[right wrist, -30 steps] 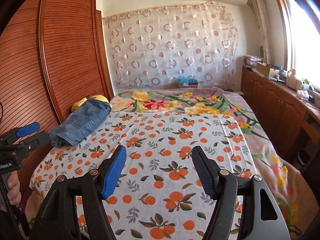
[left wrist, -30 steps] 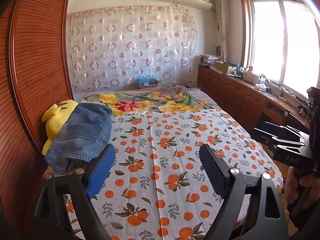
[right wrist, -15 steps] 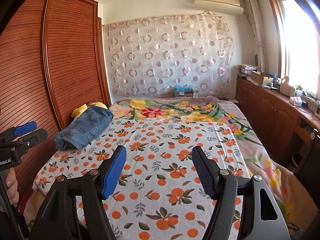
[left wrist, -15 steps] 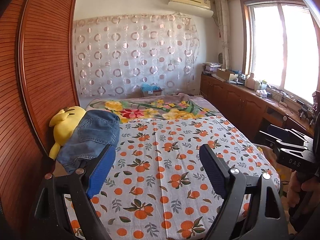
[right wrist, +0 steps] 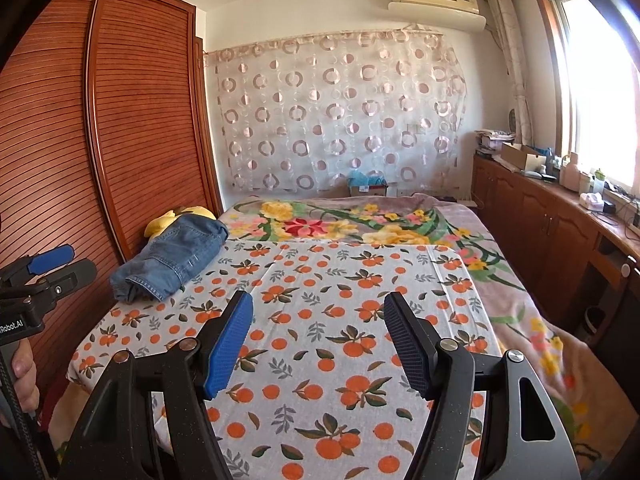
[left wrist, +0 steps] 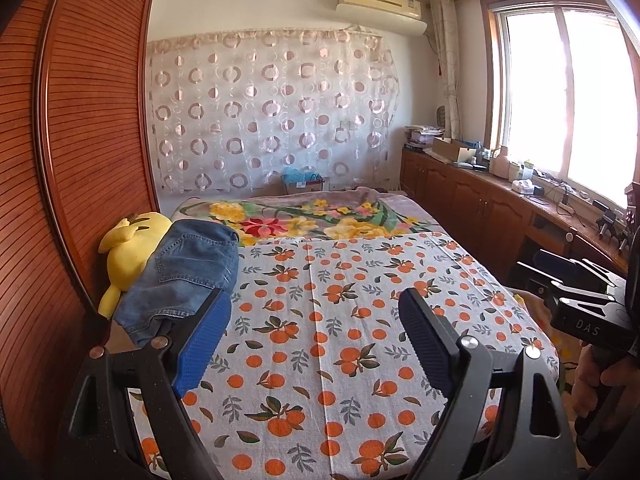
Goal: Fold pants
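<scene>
Two tongs: left tongs (left wrist: 314,334) and right tongs (right wrist: 318,338), both spread wide with nothing between the blue pads.
Pants: folded blue denim pants (left wrist: 186,280) rest at the bed's left edge, partly on a yellow plush toy (left wrist: 128,248), beside the slatted wooden wardrobe (right wrist: 132,120).
Bed: orange-print white sheet (left wrist: 340,312) lies bare under both tongs.
Change: over the last second both views have lifted and drawn back from the bed; more ceiling shows, and the pants sit farther off.
Meaning: folding appears done; the pants look set aside, with the person's hands retreating.
</scene>
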Available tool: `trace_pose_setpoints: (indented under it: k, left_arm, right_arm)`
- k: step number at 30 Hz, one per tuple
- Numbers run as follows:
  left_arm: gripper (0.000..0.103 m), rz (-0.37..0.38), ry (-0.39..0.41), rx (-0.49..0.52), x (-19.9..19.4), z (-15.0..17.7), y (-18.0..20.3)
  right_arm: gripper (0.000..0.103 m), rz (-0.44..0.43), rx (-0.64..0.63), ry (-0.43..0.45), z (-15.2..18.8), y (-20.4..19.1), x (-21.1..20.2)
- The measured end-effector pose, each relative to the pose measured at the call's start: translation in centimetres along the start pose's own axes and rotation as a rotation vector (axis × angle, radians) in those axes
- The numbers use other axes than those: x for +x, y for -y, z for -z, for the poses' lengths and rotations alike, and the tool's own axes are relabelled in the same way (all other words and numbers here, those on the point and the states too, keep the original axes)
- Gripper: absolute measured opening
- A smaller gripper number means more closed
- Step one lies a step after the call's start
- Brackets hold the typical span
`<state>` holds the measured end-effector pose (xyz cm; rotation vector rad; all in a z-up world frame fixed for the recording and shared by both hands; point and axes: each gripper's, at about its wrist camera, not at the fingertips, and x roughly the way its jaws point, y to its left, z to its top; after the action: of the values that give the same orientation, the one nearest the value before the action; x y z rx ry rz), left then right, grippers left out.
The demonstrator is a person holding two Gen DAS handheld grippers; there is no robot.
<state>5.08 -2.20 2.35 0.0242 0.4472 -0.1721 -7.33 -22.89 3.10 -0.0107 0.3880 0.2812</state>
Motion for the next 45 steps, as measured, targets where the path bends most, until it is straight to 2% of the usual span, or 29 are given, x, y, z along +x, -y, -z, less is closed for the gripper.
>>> trace_pose_setpoints:
  k: [45]
  left_arm:
    - [0.086, 0.0, 0.0, 0.0, -0.03, 0.12, 0.15]
  right_arm:
    - [0.07, 0.009, 0.007, 0.009, 0.47, -0.98, -0.01]
